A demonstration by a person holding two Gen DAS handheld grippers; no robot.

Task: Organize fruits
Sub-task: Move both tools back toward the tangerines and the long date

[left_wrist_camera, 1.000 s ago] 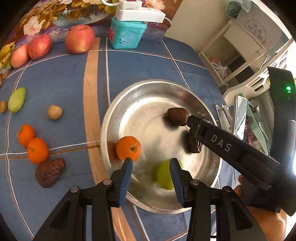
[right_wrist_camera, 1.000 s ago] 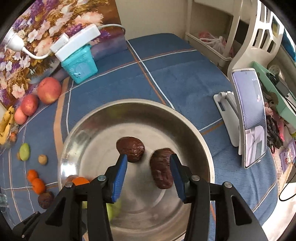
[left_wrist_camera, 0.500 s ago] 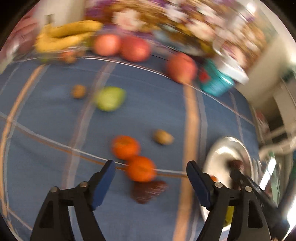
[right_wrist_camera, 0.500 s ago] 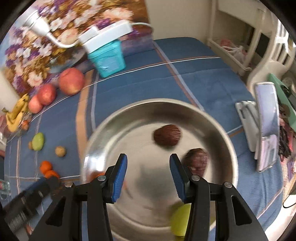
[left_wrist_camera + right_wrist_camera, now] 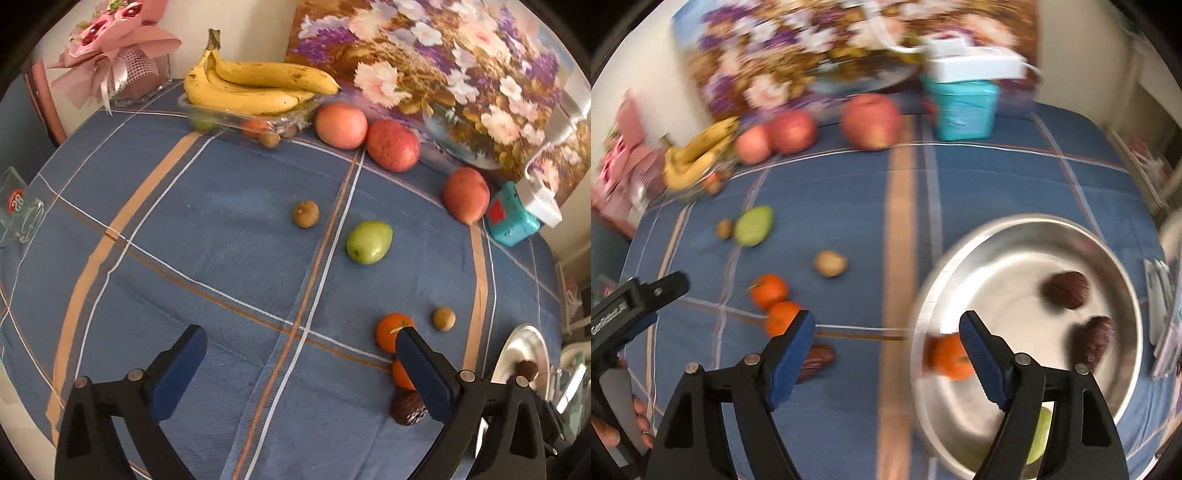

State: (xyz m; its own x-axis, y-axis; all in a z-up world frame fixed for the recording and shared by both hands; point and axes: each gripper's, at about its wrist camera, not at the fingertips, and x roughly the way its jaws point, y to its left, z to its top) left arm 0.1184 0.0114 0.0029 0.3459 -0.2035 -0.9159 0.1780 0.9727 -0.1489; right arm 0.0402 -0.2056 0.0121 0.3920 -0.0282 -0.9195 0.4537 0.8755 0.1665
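Note:
My left gripper (image 5: 295,350) is open and empty above the blue tablecloth. Just right of it lie two tangerines (image 5: 392,331) and a dark wrinkled fruit (image 5: 406,408). Farther off sit a green fruit (image 5: 368,242), two small brown fruits (image 5: 306,213) and three red apples (image 5: 392,145). My right gripper (image 5: 886,330) is open and empty at the left rim of the steel bowl (image 5: 1123,280). The bowl holds a tangerine (image 5: 951,356), two dark fruits (image 5: 1065,290) and a green fruit (image 5: 1039,437).
Bananas (image 5: 255,86) lie on a clear tray at the back by a flower painting (image 5: 461,66). A teal box (image 5: 511,218) with a white power strip stands back right. A pink bouquet (image 5: 118,55) is back left. A phone stand (image 5: 1161,321) is right of the bowl.
My left gripper swung left, away from the bowl, and opened wide over the cloth. My right gripper also moved left off the bowl's middle and opened wider, leaving the dark fruit in the bowl.

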